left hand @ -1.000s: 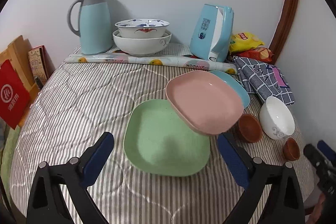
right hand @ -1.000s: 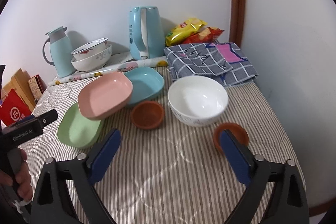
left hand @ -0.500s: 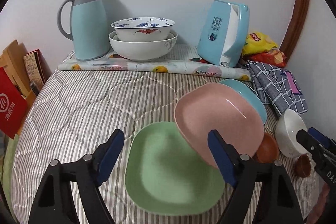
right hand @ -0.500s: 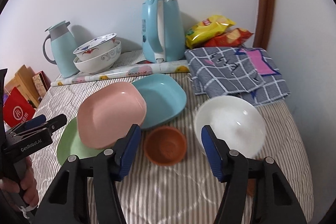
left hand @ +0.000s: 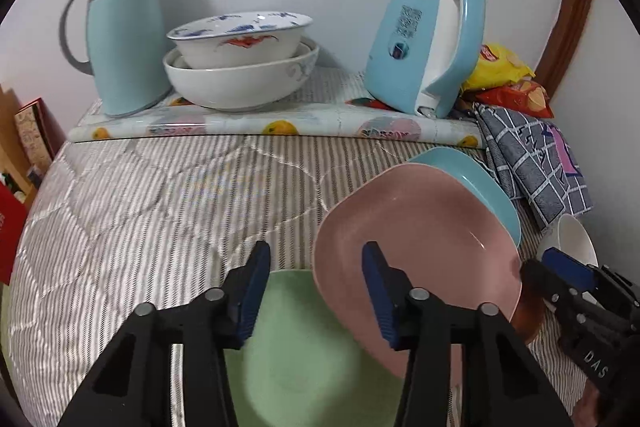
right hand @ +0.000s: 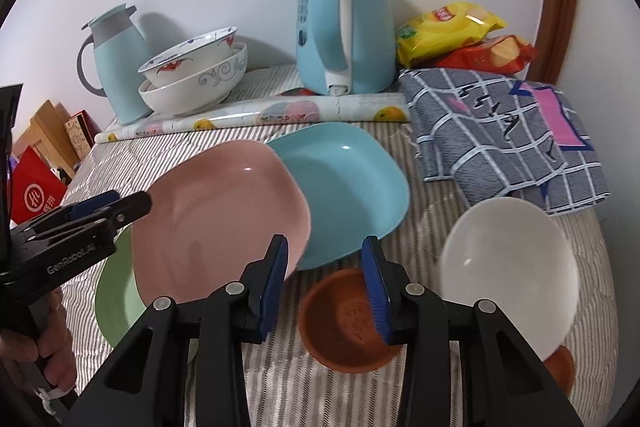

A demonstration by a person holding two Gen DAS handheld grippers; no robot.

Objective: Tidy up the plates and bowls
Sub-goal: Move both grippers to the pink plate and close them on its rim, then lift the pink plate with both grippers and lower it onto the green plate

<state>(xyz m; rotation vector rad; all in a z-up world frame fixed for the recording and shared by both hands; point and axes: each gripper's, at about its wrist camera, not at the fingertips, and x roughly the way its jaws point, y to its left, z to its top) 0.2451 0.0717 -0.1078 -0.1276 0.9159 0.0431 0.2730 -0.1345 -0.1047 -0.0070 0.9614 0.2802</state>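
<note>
A pink plate [left hand: 420, 239] lies tilted, overlapping a green plate [left hand: 304, 363] and a blue plate [left hand: 480, 179]. My left gripper [left hand: 316, 291] is open, its jaws straddling the pink plate's left rim above the green plate. In the right wrist view the pink plate [right hand: 224, 223], blue plate [right hand: 348, 183], green plate [right hand: 116, 299], a brown bowl [right hand: 344, 323] and a white bowl [right hand: 508, 267] show. My right gripper [right hand: 324, 283] is open, its jaws between the pink plate's near corner and the brown bowl. The left gripper [right hand: 120, 207] shows at the left.
Two stacked white bowls [left hand: 240, 67], a blue thermos [left hand: 120, 31], a blue kettle [left hand: 428, 43] and a rolled printed sheet [left hand: 272, 125] stand at the back. A checked cloth [right hand: 508, 131] and snack bags [right hand: 456, 35] lie back right. A second small brown bowl [right hand: 560, 367] peeks under the white bowl.
Both grippers moved forward toward the plates and their jaws narrowed. The left now straddles the pink plate's rim; the right has come close over the brown bowl.
</note>
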